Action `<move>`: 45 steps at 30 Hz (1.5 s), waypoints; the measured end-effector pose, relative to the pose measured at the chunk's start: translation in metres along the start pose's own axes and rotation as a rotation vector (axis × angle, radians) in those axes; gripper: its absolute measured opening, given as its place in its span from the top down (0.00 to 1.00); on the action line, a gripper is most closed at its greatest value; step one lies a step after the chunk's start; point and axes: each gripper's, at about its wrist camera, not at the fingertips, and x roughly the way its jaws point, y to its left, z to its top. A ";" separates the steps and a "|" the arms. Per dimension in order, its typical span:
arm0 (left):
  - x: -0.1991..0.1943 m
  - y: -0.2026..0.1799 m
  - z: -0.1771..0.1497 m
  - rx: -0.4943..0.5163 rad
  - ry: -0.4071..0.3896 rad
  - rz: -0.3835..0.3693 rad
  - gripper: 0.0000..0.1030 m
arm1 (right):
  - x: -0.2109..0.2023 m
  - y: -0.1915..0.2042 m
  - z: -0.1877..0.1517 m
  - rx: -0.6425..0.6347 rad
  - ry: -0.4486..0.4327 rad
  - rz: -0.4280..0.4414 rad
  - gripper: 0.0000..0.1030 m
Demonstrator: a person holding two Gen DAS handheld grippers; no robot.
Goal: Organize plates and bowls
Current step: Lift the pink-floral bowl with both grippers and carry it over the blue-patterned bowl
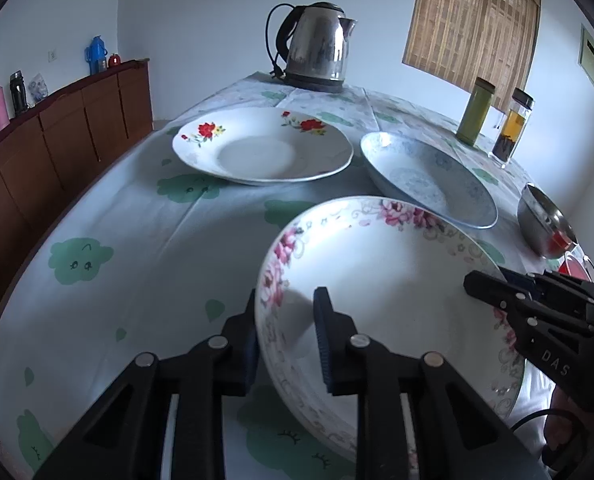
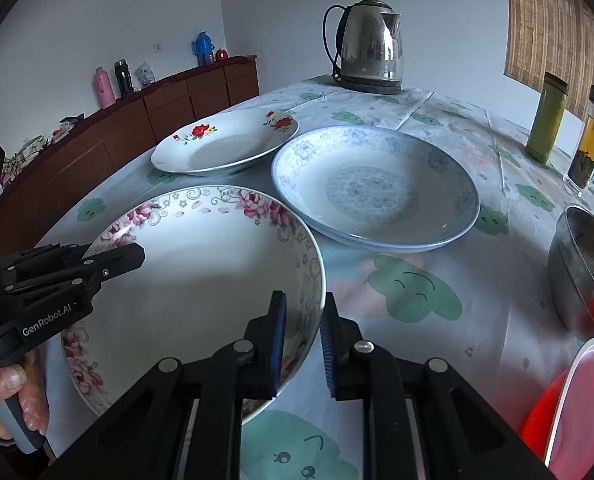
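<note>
Pink-flowered bowl (image 1: pixel 377 280) (image 2: pixel 201 276) nearest of the dishes, over a table (image 1: pixel 145 248) (image 2: pixel 437 264) covered in a pale cloth with green cloud faces; whether resting on the cloth or lifted clear, impossible to tell. Gripped from two sides. Left gripper (image 1: pixel 285 340) (image 2: pixel 109 264) astride the bowl's left rim, one blue-padded finger outside the wall and one inside; whether both pads press the wall, cannot tell. Right gripper (image 2: pixel 303 340) (image 1: pixel 493 284) astride the opposite rim in the same way, inner pad against the wall, outer pad with a sliver of gap showing, so truly clamped or only straddling: cannot tell. Bare thumb and fingers wrapped around the left gripper's handle in the right wrist view.

Beyond the bowl and to its right, a blue-patterned plate (image 1: pixel 429 180) (image 2: pixel 377 188), flat on the cloth, close to the bowl's far rim. Beyond the bowl and to its left, a red-flowered plate (image 1: pixel 263 148) (image 2: pixel 225 142), just beside the blue one. Right of the bowl, a steel bowl (image 1: pixel 545 220) (image 2: pixel 581 272); next to that, a red and white dish (image 2: pixel 573 396) at the frame edge. Far behind the bowl, a steel kettle (image 1: pixel 317 46) (image 2: pixel 371 46) on its base. Far right of the bowl, a green flask (image 1: pixel 475 110) (image 2: pixel 547 118) and a clear tea bottle (image 1: pixel 513 126) (image 2: pixel 591 140) side by side. Left of the bowl, off the table, a brown sideboard (image 1: pixel 57 136) (image 2: pixel 157 112) along the wall.
</note>
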 end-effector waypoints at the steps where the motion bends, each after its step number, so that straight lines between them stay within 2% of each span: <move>1: -0.002 0.000 0.000 -0.001 -0.010 -0.004 0.79 | -0.001 0.000 0.000 0.000 -0.006 0.000 0.83; 5: -0.007 0.001 0.000 -0.002 -0.037 -0.016 0.79 | -0.008 0.002 -0.001 -0.012 -0.044 -0.011 0.83; 14: -0.014 0.005 0.000 -0.007 -0.079 -0.029 0.79 | -0.012 0.001 -0.001 -0.015 -0.067 -0.004 0.83; 25: -0.021 0.008 0.010 -0.006 -0.117 0.015 0.79 | -0.014 0.007 0.003 -0.033 -0.096 0.016 0.83; 45: -0.035 0.012 0.049 -0.011 -0.220 0.078 0.79 | -0.022 0.012 0.049 -0.095 -0.175 0.023 0.83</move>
